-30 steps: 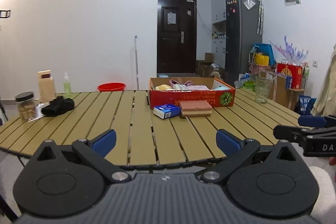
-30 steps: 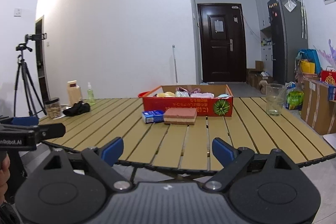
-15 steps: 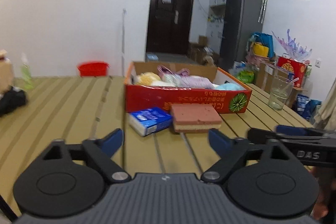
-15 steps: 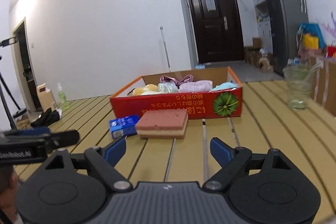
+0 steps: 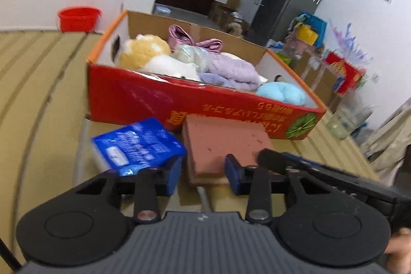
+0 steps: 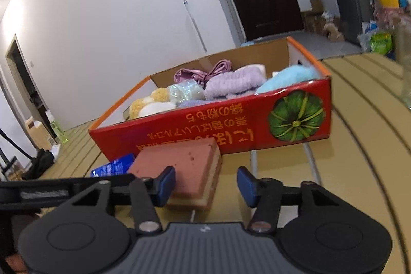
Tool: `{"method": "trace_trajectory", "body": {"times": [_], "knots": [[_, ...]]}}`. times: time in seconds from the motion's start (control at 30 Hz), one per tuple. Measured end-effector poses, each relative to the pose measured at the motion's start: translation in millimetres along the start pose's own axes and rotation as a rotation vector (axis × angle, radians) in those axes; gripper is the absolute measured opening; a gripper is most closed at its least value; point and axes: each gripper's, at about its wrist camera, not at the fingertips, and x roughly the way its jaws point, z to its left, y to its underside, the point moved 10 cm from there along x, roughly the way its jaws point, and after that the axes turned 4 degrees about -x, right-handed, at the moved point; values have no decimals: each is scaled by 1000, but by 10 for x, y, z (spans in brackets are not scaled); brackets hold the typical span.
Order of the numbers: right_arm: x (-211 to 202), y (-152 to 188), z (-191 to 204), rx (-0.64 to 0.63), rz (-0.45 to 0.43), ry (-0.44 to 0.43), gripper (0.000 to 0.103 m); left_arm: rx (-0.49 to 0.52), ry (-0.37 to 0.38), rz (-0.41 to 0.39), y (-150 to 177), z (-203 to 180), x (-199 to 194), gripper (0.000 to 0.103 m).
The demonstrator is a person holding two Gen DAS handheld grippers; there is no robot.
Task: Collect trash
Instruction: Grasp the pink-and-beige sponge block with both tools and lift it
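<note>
A pink sponge block (image 5: 226,143) lies on the slatted table in front of a red cardboard box (image 5: 143,99); a blue tissue pack (image 5: 136,143) lies to its left. My left gripper (image 5: 203,177) is open, its fingers astride the sponge's near left corner. My right gripper (image 6: 206,182) is open, its fingers around the near right part of the sponge (image 6: 182,163). The box (image 6: 205,130) holds plush toys and soft cloths. The tissue pack (image 6: 113,167) peeks out left of the sponge. The right gripper's arm crosses the left wrist view (image 5: 321,176).
A clear glass (image 5: 346,120) stands on the table right of the box. A red basin (image 5: 77,18) sits beyond the table's far edge. A black cloth (image 6: 41,162) and a green spray bottle (image 6: 57,130) are at the table's far left.
Both grippers have moved forward and down over the table to the pink sponge. Their jaws have narrowed but remain open.
</note>
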Motion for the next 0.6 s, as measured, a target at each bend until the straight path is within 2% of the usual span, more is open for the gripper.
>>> {"method": "trace_trajectory", "body": {"times": [0.07,0.1,0.17,0.37,0.6], "knots": [[50,-17,-5,35,5,-25,41,-14,25,3,-9,-7,24,29],[67,-27,2,45,7,-44,32,-24,28,4,-13,5,34,29],[87,-30,2,69,3,-65,32,-34,33,1,-2,17,19,27],[-40,-6,92,40,3,-56,30,33,0,-44,62,-169,-191,27],[-772,66,298,-5,-62,-47,30,76,6,-100,338,-505,-867,26]]}}
